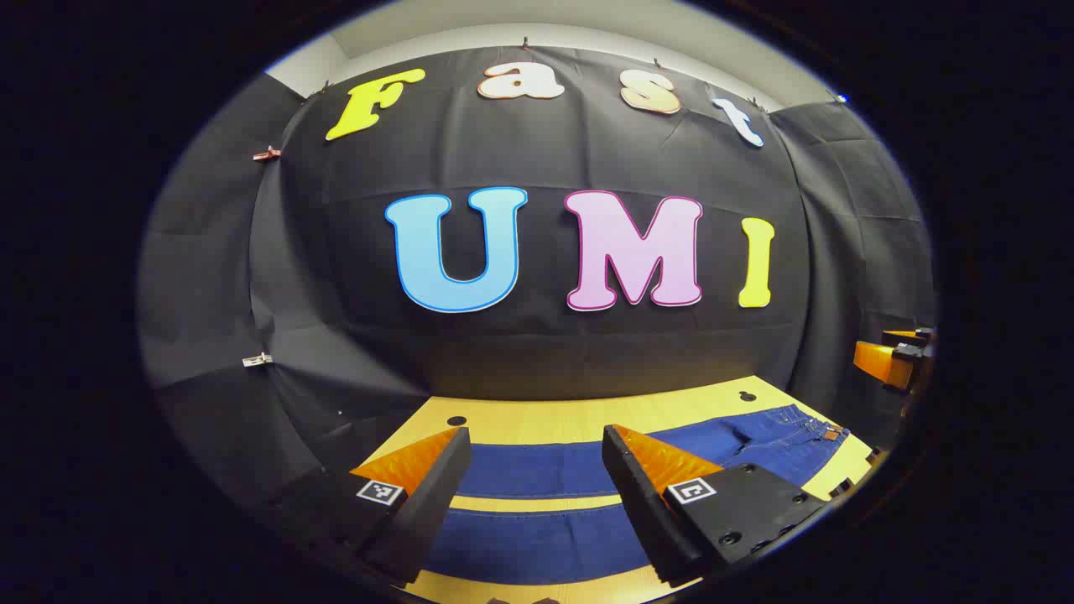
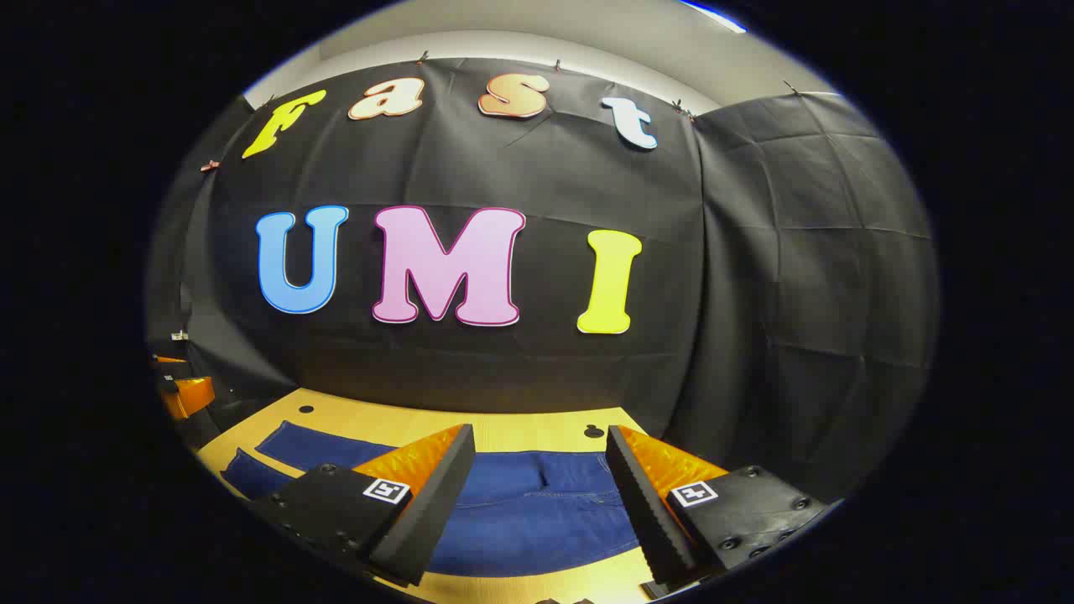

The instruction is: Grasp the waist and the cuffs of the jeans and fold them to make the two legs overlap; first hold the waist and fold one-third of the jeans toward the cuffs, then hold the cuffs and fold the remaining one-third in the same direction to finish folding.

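Just below my left gripper [image 1: 532, 491], the jeans [image 1: 537, 537] lie flat on the wooden counter [image 1: 537, 419], both legs spread side by side with a strip of bare wood between them. My left jaws stand wide apart with nothing in them, hovering above the leg end. In the right gripper view my right gripper [image 2: 541, 495] hangs over the waist part of the jeans [image 2: 537, 512], its jaws likewise parted and empty.

The step in hand, I judge, is the first one: laying one leg over the other. To do it well I should come down on the near edge of the denim at both ends together, one pair of jaws at the cuff and the other at the waistband, pinch one layer only, then carry the near leg across in one level sweep so the seams line up.

Farther out, the far leg [image 1: 545, 466] runs near the back of the counter, leaving a band of open wood before the black cloth wall [image 1: 537, 352]. The waistband [image 1: 818, 428] reaches close to the counter's end, so there is little spare room there.
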Demonstrator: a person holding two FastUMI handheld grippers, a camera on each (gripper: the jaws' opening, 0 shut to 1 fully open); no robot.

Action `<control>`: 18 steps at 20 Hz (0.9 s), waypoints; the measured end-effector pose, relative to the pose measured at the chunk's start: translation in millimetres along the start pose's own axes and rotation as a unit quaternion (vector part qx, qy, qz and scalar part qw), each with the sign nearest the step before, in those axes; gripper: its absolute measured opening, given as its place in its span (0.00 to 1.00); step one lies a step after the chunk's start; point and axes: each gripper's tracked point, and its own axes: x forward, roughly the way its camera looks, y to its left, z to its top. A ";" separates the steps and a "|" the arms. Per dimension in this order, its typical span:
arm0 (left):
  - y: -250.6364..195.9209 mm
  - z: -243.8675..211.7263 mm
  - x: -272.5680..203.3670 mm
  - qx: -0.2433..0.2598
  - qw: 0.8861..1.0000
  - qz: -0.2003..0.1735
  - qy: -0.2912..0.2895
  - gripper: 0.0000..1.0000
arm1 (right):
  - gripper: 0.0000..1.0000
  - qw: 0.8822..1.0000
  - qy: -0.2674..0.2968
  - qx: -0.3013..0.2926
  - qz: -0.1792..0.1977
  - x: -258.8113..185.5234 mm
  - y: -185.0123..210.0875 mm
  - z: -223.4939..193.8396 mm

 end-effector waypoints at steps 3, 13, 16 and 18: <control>-2.8 3.5 1.0 0.000 1.000 -0.002 -0.004 0.98 | 0.96 1.000 -0.003 0.005 -0.003 1.0 -2.2 2.8; -10.4 5.9 -3.6 0.016 1.000 -0.003 -0.010 0.98 | 0.96 1.000 0.000 0.004 0.006 -1.0 -4.4 2.6; -13.1 3.1 -4.7 0.009 1.000 -0.004 -0.004 0.98 | 0.96 1.000 0.000 0.005 0.007 -2.6 -6.6 3.6; -10.4 1.1 -4.9 0.003 1.000 0.003 0.000 0.98 | 0.96 1.000 0.000 0.002 0.008 -2.8 -9.7 1.7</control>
